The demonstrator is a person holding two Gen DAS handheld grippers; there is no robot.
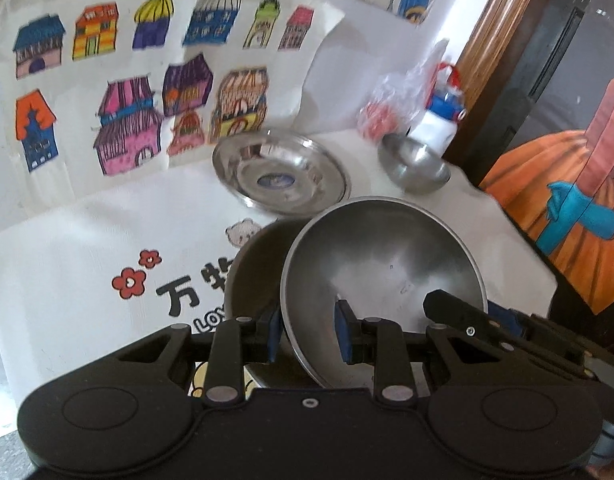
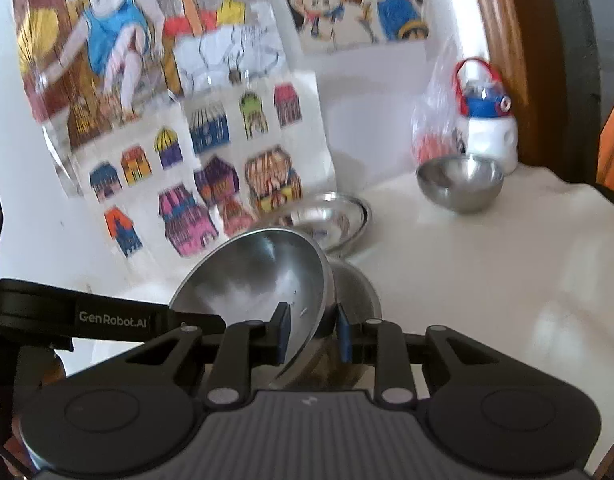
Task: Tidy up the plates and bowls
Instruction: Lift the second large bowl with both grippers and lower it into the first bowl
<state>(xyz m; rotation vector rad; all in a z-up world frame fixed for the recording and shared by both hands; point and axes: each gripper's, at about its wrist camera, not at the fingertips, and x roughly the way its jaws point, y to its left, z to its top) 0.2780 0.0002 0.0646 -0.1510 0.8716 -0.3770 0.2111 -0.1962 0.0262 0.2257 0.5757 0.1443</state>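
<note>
Bowls first: in the left wrist view, the left tool [image 1: 309,330] is clamped on the rim of a large steel bowl [image 1: 381,264], one pad inside and one outside, the bowl tipped up on edge above the white surface [image 1: 87,280]. A second bowl [image 1: 253,276] sits just behind it at nine o'clock, partly hidden. The right tool [image 1: 503,316] reaches in from three o'clock toward the same bowl's far rim. At twelve o'clock lies a shallow steel plate [image 1: 281,178]; at one o'clock stands a small steel bowl [image 1: 415,166] before a white bottle [image 1: 441,120] and a plastic bag [image 1: 387,108].

In the right wrist view, the right tool [image 2: 313,332] is closed on the rim of the tilted large bowl [image 2: 259,280], with the second bowl [image 2: 355,284] touching behind it. The left tool [image 2: 107,312] enters from nine o'clock. The plate [image 2: 335,216] is at twelve, the small bowl [image 2: 459,184] at one o'clock, bottle [image 2: 487,132] beyond.

Count: three bowls, one plate. Judged step: carrying the large bowl, both tools sharing it, toward the other dishes. Next calls for levelling it and lowering onto a matching piece before releasing.
</note>
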